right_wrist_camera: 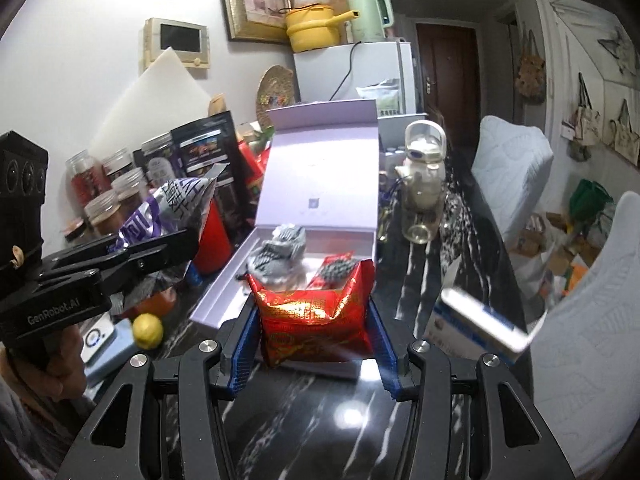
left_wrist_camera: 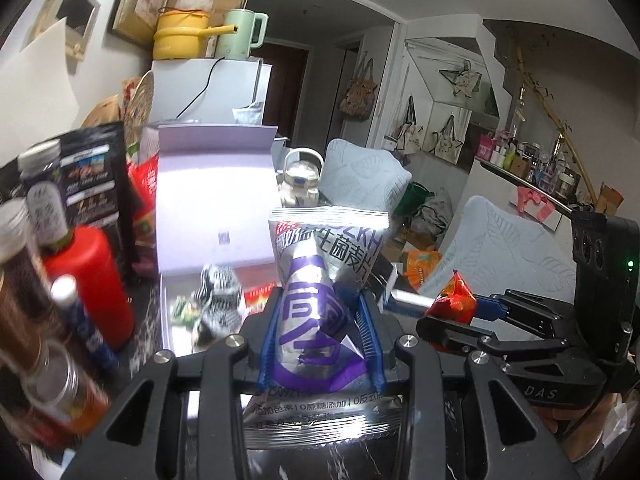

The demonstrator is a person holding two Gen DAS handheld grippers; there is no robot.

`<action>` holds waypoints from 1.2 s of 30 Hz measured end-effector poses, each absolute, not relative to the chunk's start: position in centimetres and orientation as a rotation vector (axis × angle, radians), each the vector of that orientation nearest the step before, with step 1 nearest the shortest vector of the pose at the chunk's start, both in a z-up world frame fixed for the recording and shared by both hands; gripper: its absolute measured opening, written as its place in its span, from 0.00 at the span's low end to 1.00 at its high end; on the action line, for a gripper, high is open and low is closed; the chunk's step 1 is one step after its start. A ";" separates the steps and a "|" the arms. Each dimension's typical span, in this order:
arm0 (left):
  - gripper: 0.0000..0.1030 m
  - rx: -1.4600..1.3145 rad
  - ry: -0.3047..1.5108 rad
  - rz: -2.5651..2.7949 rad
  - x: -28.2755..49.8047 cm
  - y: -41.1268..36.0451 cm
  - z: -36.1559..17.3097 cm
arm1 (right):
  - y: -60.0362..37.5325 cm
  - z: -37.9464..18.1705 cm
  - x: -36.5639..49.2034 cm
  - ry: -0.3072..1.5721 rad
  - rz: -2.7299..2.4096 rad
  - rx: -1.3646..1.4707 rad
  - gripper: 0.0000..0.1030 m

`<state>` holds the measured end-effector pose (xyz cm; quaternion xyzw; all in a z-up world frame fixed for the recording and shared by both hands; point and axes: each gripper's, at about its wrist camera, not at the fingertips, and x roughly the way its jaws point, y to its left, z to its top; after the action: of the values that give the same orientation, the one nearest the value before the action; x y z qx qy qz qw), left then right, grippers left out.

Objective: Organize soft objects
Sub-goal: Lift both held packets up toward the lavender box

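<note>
My left gripper (left_wrist_camera: 320, 320) is shut on a silver and purple snack bag (left_wrist_camera: 320, 280), held upright between its blue pads above the table. From the right wrist view the same silver bag (right_wrist_camera: 176, 204) and left gripper (right_wrist_camera: 188, 240) show at the left. My right gripper (right_wrist_camera: 314, 332) is shut on a red and gold foil packet (right_wrist_camera: 316, 320); in the left wrist view this red packet (left_wrist_camera: 454, 300) shows at the right in the right gripper (left_wrist_camera: 472, 312). An open lilac box (right_wrist_camera: 320, 184) lies ahead, holding a grey striped soft bundle (right_wrist_camera: 280, 256) and a red packet (right_wrist_camera: 336, 268).
Jars (right_wrist_camera: 108, 196), a red bottle (left_wrist_camera: 92, 280) and a dark pouch (right_wrist_camera: 208, 148) crowd the left of the dark marbled table (right_wrist_camera: 440, 264). A glass teapot (right_wrist_camera: 424, 184) stands right of the box. A lemon (right_wrist_camera: 147, 330) lies near the left gripper. A blue and white carton (right_wrist_camera: 476, 328) sits at the right.
</note>
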<state>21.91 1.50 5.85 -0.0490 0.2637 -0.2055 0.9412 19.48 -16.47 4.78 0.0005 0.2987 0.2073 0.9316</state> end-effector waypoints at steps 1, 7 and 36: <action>0.35 -0.096 0.534 -0.420 22.4 1.2 6.0 | -16.6 5.0 20.1 0.605 0.424 0.002 0.49; 0.35 -0.082 0.509 -0.429 25.9 0.3 6.7 | -17.1 5.6 23.4 0.580 0.410 0.021 0.49; 0.35 0.027 0.640 -0.268 36.8 0.2 2.2 | -13.5 3.5 35.0 0.632 0.462 0.027 0.49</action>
<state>36.77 0.18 2.22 0.0134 0.3137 -0.1314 0.9403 34.98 -13.46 3.48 0.0133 0.3080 0.2253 0.9242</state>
